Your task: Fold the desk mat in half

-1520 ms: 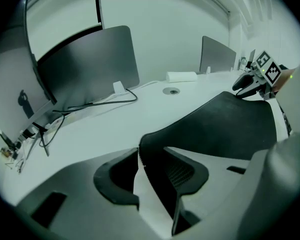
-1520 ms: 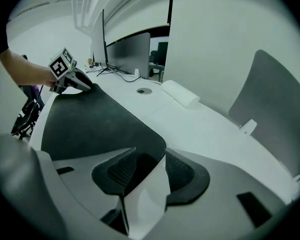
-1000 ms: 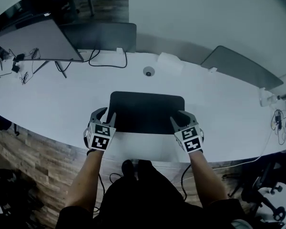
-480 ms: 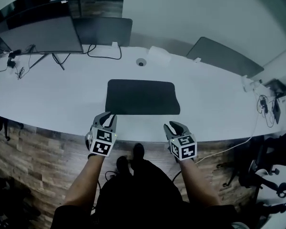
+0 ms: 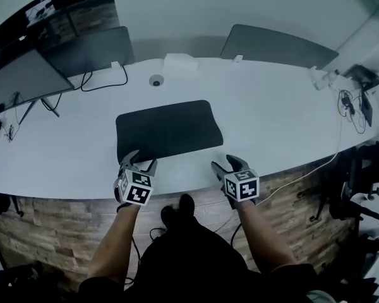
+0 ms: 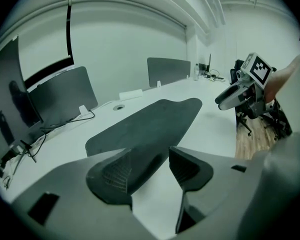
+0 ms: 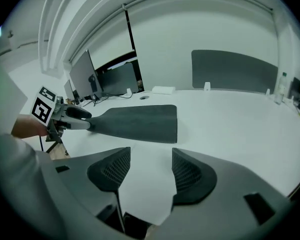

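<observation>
The dark desk mat point(image 5: 167, 131) lies flat on the white desk point(image 5: 284, 118), with its near edge just beyond both grippers. My left gripper point(image 5: 139, 163) hovers at the mat's near left corner, close to the desk's front edge. Its jaws are opening and the pads press on nothing. My right gripper point(image 5: 225, 166) hangs past the mat's near right corner, jaws opening, with only bare desk between them. The left gripper view shows the mat point(image 6: 150, 121) stretching ahead of the gripper point(image 6: 150, 166). From the right gripper point(image 7: 149, 169), the mat point(image 7: 140, 121) appears to the left.
Two monitors point(image 5: 25, 81) point(image 5: 91, 52) with cables point(image 5: 104, 81) stand at the back left. A grey panel point(image 5: 278, 43), a white box point(image 5: 180, 60) and a round grommet point(image 5: 156, 80) sit along the back. An office chair point(image 5: 360, 201) stands at the right.
Both grippers drew back from the mat's near corners towards the desk's front edge, and their jaws now stand wider. The head view has swung, so the mat appears tilted.
</observation>
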A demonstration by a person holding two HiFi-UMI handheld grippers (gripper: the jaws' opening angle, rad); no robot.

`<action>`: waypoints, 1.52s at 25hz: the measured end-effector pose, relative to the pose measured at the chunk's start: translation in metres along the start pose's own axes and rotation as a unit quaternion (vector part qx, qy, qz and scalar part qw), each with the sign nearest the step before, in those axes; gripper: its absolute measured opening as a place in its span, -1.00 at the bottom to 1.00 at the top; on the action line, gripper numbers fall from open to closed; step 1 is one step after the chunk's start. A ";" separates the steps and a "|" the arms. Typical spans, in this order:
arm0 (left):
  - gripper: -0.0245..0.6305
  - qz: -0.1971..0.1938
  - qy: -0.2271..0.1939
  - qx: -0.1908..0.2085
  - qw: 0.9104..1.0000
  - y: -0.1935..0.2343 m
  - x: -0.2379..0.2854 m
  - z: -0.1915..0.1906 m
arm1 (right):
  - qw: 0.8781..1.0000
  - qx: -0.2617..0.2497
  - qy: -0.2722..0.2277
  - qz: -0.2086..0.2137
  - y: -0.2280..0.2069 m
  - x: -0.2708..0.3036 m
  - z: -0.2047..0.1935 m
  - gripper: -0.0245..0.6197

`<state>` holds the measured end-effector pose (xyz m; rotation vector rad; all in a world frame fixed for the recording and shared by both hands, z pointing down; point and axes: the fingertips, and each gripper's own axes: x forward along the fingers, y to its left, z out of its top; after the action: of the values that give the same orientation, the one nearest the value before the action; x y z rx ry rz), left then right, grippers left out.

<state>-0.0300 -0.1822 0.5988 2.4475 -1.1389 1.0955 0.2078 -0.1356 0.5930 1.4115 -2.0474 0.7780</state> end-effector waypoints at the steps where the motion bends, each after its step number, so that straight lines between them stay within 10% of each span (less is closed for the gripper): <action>1: -0.26 0.001 0.010 -0.004 1.000 0.003 0.004 -0.003 | 1.000 0.005 -0.003 0.005 -0.006 0.006 0.002 -0.11; 13: -0.26 -0.006 0.066 -0.039 0.997 0.009 0.030 -0.030 | 0.991 0.124 0.018 0.055 -0.048 0.069 0.023 -0.04; 21: -0.26 0.034 0.057 -0.105 0.992 0.041 -0.002 -0.022 | 0.941 0.319 0.021 0.111 -0.048 0.064 0.013 -0.03; 33: -0.28 0.007 0.067 -0.030 0.997 0.033 0.016 -0.048 | 0.940 0.337 0.018 0.046 -0.044 0.075 0.020 -0.08; 38: -0.28 -0.013 0.066 -0.019 0.998 0.030 0.020 -0.057 | 0.973 0.230 0.025 0.019 -0.036 0.073 0.027 -0.31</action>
<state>-0.0738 -0.1862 0.6496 2.3163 -1.0741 1.1976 0.2163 -0.2119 0.6314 1.5719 -1.9352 1.3570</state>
